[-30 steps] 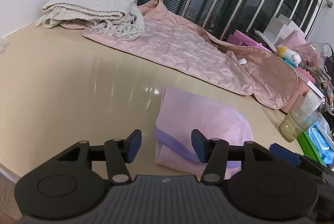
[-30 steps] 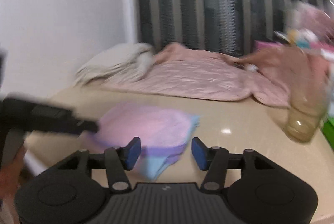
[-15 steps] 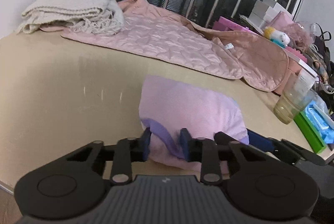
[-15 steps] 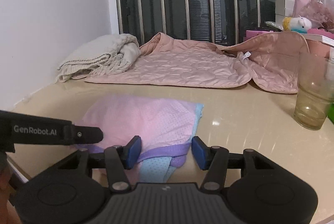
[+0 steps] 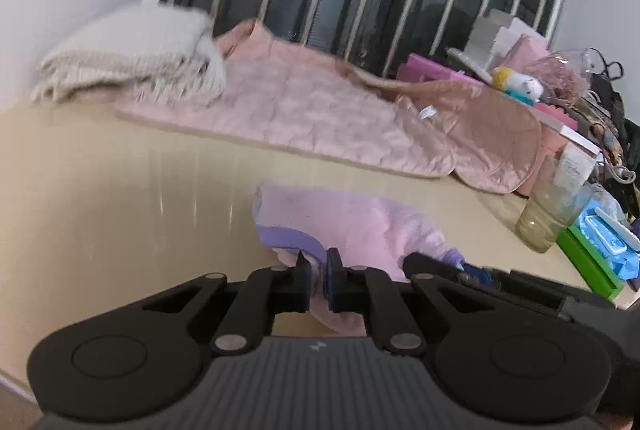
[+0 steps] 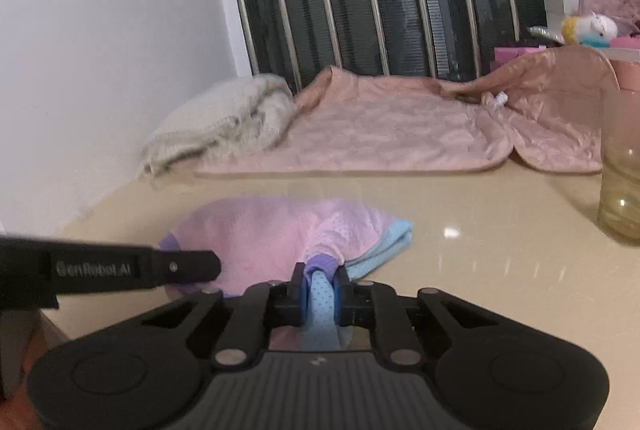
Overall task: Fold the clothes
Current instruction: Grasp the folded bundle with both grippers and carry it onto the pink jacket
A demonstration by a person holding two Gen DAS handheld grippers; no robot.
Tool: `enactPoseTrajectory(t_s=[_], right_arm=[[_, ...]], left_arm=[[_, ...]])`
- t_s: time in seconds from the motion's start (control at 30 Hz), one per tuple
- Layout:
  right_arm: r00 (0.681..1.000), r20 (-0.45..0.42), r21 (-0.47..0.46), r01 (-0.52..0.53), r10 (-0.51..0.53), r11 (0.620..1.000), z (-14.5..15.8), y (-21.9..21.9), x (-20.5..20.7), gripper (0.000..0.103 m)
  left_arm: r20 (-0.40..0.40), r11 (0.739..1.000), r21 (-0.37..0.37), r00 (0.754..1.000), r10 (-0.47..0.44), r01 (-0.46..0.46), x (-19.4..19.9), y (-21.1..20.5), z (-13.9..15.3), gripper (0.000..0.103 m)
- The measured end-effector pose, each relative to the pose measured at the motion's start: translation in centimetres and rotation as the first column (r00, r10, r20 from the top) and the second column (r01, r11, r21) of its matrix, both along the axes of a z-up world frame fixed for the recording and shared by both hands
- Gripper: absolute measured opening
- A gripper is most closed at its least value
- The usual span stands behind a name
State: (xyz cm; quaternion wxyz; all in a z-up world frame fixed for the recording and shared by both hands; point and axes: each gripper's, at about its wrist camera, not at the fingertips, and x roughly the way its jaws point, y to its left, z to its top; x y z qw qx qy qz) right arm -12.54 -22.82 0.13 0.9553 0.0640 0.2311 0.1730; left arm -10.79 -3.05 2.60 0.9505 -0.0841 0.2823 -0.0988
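A small pink garment [image 5: 352,222] with purple trim and a light blue layer lies folded on the beige table [image 5: 100,189], near its front edge. My left gripper [image 5: 318,266] is shut on the garment's near purple-trimmed edge. To its right, one finger [image 5: 432,266] of my other gripper reaches into the cloth. In the right wrist view the garment [image 6: 272,234] bunches toward my right gripper [image 6: 320,278]. Its jaws are closing, and the pads pinch a fold of blue and purple cloth. The left gripper's finger [image 6: 180,266] lies at the garment's left corner.
A pink quilted cover [image 5: 320,113] and a folded cream knitted throw [image 5: 132,57] lie at the back, below a barred window. A yellowish glass [image 5: 548,213] stands to the right, beside a green box [image 5: 592,262], boxes and a plush toy [image 5: 516,85].
Both grippers have gone from open to closed on the garment's near edge. The cloth now gathers up between the pads of each.
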Motion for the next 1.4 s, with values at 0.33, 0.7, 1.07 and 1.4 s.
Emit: enactPoseTrajectory(t_s=[0.33,0.7,1.07,1.4], right_arm=[[0.993,0.116,-0.010,0.014,-0.012,1.000,7.2,-1.9,3.6,0.010],[0.986,0.162,-0.011,0.053,-0.050,0.999,18.3,-2.9,18.4,0.010],[0.963,0.196,-0.018,0.193,-0.186,0.981,18.1,-2.2,35.8,0.010],[0.934,-0.118,-0.066,0.332,-0.338,0.941,4.1,-6.2,41.0,0.034]], left_arm=[[0.125,0.995,0.024,0.987,-0.098,0.095,5.4,-2.4,7.1,0.005],[0.180,0.992,0.003,0.976,-0.124,0.125,20.9,-5.5,16.4,0.005],[0.222,0.989,-0.002,0.964,-0.146,0.150,38.1,-5.4,14.4,0.008],[-0.101,0.988,-0.027,0.983,-0.153,0.151,42.9,-2.6,0.6,0.045]])
